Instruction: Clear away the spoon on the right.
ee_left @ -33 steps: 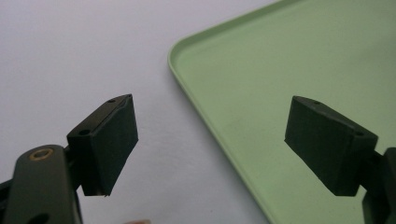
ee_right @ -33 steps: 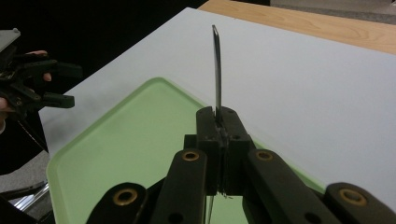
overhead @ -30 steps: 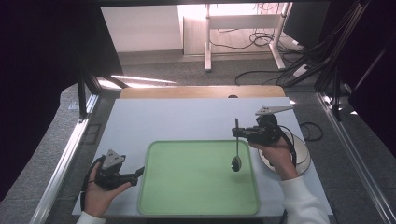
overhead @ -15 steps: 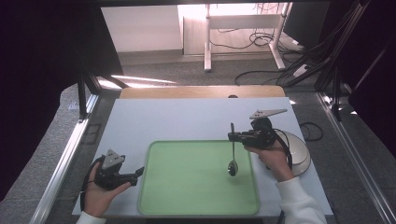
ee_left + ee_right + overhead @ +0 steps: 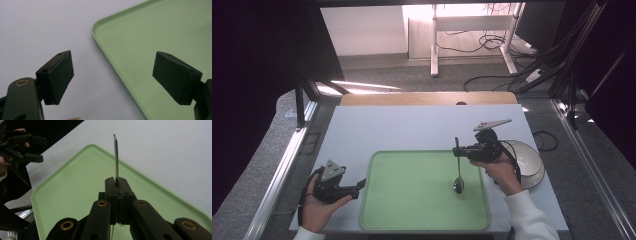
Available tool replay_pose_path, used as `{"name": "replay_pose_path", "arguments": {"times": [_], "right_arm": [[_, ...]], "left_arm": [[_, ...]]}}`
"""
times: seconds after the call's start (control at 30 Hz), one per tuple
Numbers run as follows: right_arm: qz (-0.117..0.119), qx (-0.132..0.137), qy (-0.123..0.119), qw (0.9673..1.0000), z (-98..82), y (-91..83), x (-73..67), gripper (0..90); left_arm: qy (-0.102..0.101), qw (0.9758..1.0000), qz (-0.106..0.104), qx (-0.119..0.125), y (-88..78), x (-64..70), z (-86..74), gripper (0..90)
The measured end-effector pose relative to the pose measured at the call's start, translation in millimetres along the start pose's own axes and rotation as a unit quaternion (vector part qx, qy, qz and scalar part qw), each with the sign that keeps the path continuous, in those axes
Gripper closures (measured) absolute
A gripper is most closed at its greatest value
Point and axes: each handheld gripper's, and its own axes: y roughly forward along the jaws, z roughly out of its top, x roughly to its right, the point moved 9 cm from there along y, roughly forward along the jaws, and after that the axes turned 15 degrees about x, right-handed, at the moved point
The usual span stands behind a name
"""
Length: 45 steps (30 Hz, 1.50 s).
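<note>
While the right gripper [image 5: 460, 150] is pinching a metal spoon [image 5: 458, 171] by the upper part of its handle, the spoon is hanging bowl-down over the right half of the green tray [image 5: 412, 200], with the bowl just at or barely above the tray floor; contact cannot be told from the high view. In the right gripper view the two jaws are standing fully together, with the thin handle [image 5: 116, 157] sticking up between the pads, so the grip looks narrow and could let the spoon pivot.

Judgement on the step in hand: setting the spoon down on the tray. To do it well, the hand should be lowering slowly until the bowl is resting, then tilting the handle down toward the tray floor before the jaws are released, so the spoon is lying flat rather than dropping and bouncing. Keeping it clear of the tray rim and of the white bowl [image 5: 527, 157] beside the right hand is advisable.

The left gripper [image 5: 354, 187] is resting at the tray's left edge on the white table [image 5: 412, 130], jaws standing wide apart and holding nothing; its own view is showing the tray corner [image 5: 96, 27] between the pads.
</note>
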Motion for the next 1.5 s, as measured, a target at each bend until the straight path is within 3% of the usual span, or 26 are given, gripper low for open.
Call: {"name": "replay_pose_path", "arguments": {"times": [0.2, 0.6, 0.7, 1.1, 1.5], "right_arm": [[-0.004, -0.015, 0.004, 0.9999, -8.3, 7.3, 1.9, 89.0], [-0.04, -0.026, 0.022, 0.9986, -24.7, 17.3, 15.6, 87.8], [-0.062, -0.05, 0.038, 0.9961, -37.4, 22.5, 21.6, 86.2], [-0.096, -0.093, 0.059, 0.9893, -60.1, 35.4, 29.8, 83.2], [-0.124, -0.125, 0.058, 0.9826, -72.5, 41.4, 34.8, 78.3]], "left_arm": [[0.0, 1.0, 0.001, -0.001, 0.1, -0.7, -0.6, 16.5], [0.0, 1.0, 0.001, -0.005, 0.7, -1.4, -2.5, 16.6], [0.001, 1.0, 0.002, -0.006, 0.6, -2.0, -2.8, 16.6], [0.002, 0.9999, 0.003, -0.011, 1.4, -3.0, -5.0, 16.5], [0.003, 0.9999, 0.003, -0.012, 2.0, -3.4, -6.1, 16.6]]}}
